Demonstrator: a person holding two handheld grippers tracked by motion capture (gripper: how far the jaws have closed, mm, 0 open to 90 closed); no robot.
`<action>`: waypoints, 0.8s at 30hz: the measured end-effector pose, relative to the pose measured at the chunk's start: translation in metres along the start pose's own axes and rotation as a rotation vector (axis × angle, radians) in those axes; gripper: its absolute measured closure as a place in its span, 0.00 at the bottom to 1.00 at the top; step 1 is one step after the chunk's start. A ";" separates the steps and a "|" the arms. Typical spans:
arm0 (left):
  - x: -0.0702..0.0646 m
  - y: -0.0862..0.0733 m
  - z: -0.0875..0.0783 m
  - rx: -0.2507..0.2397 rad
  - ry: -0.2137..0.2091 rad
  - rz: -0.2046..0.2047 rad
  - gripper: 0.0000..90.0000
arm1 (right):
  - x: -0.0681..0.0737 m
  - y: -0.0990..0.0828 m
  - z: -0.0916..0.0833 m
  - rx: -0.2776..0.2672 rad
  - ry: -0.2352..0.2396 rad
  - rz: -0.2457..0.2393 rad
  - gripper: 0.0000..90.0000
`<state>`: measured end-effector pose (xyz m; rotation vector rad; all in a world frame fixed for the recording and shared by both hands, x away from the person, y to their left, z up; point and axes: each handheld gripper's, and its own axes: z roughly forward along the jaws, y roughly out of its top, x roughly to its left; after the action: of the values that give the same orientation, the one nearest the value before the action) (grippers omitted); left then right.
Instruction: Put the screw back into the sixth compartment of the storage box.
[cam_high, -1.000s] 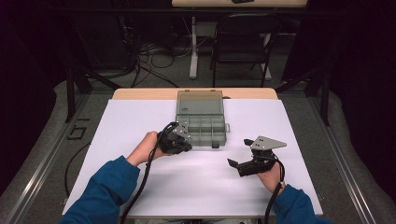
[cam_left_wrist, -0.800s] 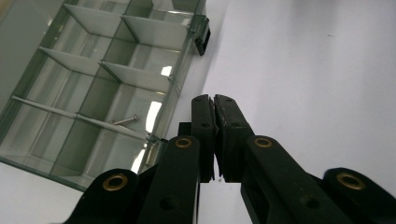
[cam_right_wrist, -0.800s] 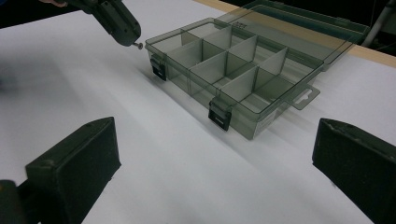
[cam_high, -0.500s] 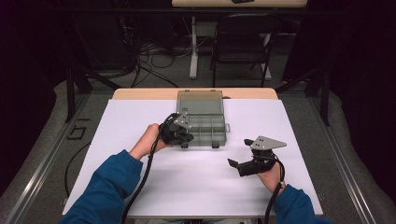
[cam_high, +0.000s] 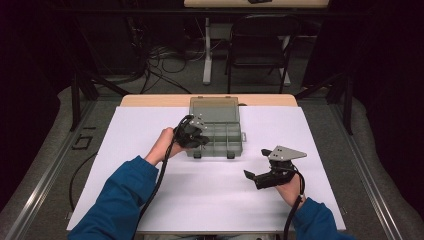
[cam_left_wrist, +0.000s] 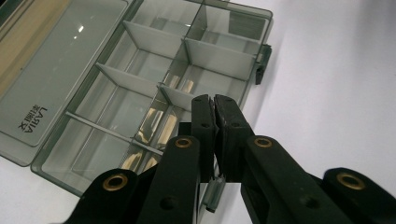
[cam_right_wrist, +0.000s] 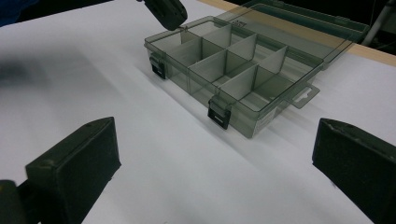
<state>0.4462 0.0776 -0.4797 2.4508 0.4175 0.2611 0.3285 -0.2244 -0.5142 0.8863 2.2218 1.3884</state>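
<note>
A clear grey compartment box (cam_high: 220, 135) lies at the far middle of the white sheet, its lid (cam_high: 214, 108) flat open on the far side. My left gripper (cam_high: 202, 140) hovers over the box's left front corner. In the left gripper view its jaws (cam_left_wrist: 215, 100) are shut with nothing seen between them, above the dividers of the box (cam_left_wrist: 140, 93). My right gripper (cam_high: 252, 177) rests near the right front of the sheet, pointing left. Its jaws (cam_right_wrist: 210, 154) stand wide open and hold nothing, facing the box (cam_right_wrist: 233, 70) with the left gripper (cam_right_wrist: 166, 11) beyond it.
The white sheet (cam_high: 210, 195) covers most of the wooden table (cam_high: 150, 100). Two dark latches (cam_right_wrist: 218, 114) sit on the box's near side. A black chair (cam_high: 260, 45) and floor cables (cam_high: 160, 55) lie beyond the table.
The left hand has carried its shut gripper away from the person and to the right, from beside the box to over its left front corner. The right gripper has stayed put.
</note>
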 end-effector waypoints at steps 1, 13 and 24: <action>0.001 0.000 0.002 0.003 0.001 0.001 0.96 | 0.000 0.000 0.000 0.001 -0.002 0.000 0.00; 0.009 -0.002 0.023 0.042 0.027 -0.032 0.96 | 0.000 0.000 0.000 -0.001 0.000 0.005 0.00; 0.013 -0.004 0.031 0.058 0.031 -0.059 0.96 | 0.000 0.000 0.000 0.002 -0.002 0.002 0.00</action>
<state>0.4661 0.0681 -0.5056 2.4891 0.5172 0.2659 0.3289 -0.2246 -0.5147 0.8904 2.2218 1.3860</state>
